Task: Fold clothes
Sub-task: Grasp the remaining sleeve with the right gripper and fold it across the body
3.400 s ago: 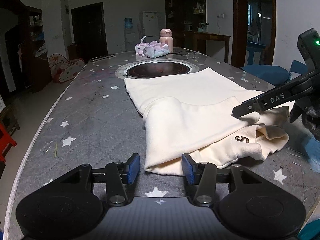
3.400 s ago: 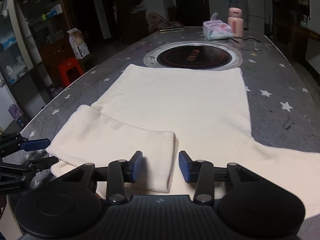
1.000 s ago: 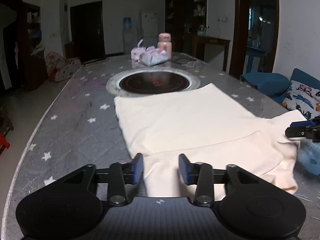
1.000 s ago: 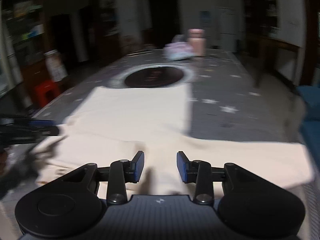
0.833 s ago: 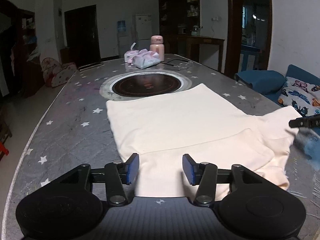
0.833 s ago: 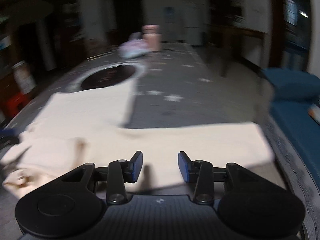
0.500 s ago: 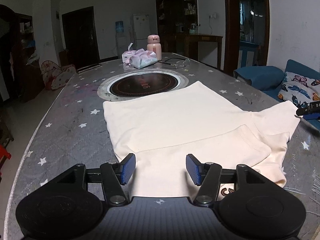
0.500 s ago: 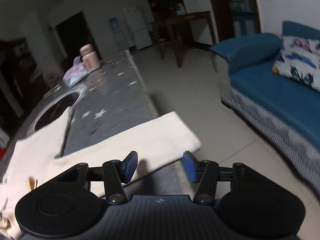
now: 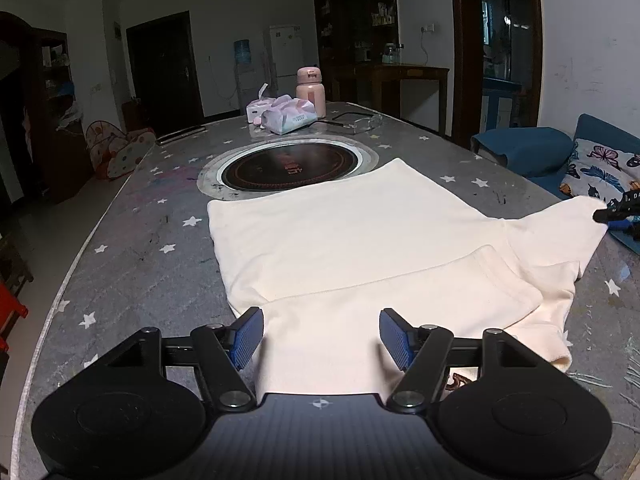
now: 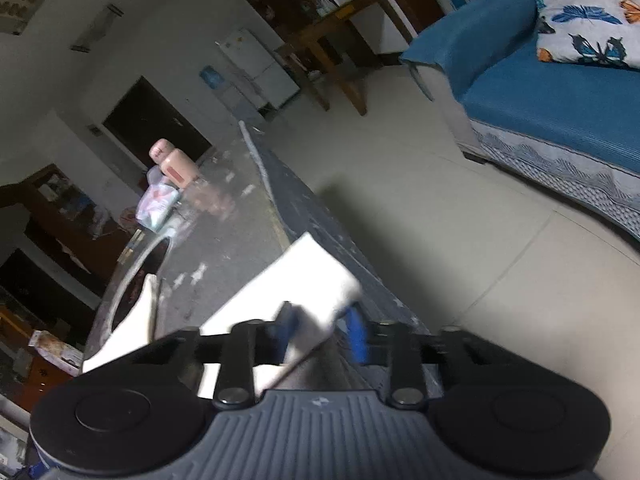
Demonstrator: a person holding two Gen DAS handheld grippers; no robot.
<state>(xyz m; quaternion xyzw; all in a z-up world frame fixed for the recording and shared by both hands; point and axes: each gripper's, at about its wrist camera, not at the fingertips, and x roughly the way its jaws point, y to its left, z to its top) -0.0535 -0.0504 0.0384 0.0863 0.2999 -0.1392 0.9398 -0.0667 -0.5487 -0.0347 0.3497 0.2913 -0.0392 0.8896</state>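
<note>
At frame centre, cream T-shirt point(image 9: 352, 232) lying on starred worktop point(image 9: 132, 248); left gripper point(image 9: 322, 334) fingers released above its near sleeve; right gripper point(image 10: 322, 326) fingers spread around far sleeve's edge.

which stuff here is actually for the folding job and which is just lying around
For the job:
cream shirt, one sleeve already folded in
left claw, open
right claw, at the other sleeve end

Just lying about:
pink bottle
tissue pack
glasses
round cooktop
butterfly pillow
</note>
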